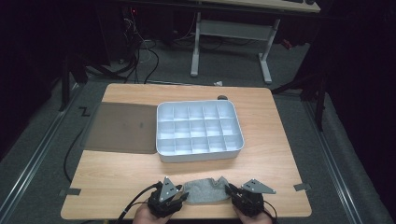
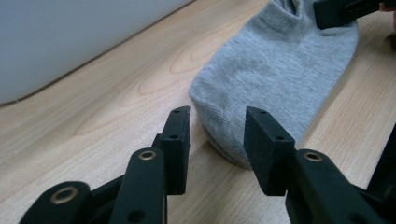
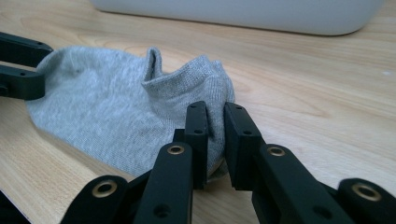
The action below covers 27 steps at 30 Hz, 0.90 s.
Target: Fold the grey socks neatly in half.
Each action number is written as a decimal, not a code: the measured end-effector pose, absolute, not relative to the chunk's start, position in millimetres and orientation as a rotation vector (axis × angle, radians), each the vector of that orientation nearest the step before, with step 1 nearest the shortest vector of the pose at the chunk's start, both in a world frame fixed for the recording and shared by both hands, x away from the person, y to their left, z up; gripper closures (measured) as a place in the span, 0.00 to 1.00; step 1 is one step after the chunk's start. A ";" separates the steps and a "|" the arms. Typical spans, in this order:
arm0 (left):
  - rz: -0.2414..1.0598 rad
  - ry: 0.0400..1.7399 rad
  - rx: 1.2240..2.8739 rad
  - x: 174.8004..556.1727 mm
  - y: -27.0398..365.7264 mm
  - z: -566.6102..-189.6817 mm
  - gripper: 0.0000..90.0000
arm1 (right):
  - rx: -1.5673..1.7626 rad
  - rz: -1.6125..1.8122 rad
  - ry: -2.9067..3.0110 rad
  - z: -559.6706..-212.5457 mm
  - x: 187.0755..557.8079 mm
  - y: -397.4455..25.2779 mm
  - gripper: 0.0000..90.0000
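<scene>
Two grippers work one grey sock (image 1: 205, 191) lying flat on the surface (image 1: 261, 158), near edge, in front of the white tray (image 1: 200, 155). Left gripper (image 2: 217, 128): fingers spread, toe end between them w/o a grip. Right gripper (image 3: 215, 122): fingers pinching the sock's bunched cuff end.
</scene>
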<state>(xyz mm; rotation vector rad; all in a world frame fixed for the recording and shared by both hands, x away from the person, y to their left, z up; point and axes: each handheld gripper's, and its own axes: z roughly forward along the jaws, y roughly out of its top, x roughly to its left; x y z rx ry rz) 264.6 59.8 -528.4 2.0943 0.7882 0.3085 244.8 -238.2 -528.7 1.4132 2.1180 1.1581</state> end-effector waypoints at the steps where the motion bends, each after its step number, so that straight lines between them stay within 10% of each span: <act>1: 0.312 0.787 2.088 264.0 59.8 -527.1 0.68 | 1.416 1.161 2.110 -527.6 244.9 -240.4 0.90; 27: 0.187 0.679 2.150 272.0 -24.9 -531.0 0.79 | 1.424 1.183 2.046 -516.8 240.8 -253.8 0.91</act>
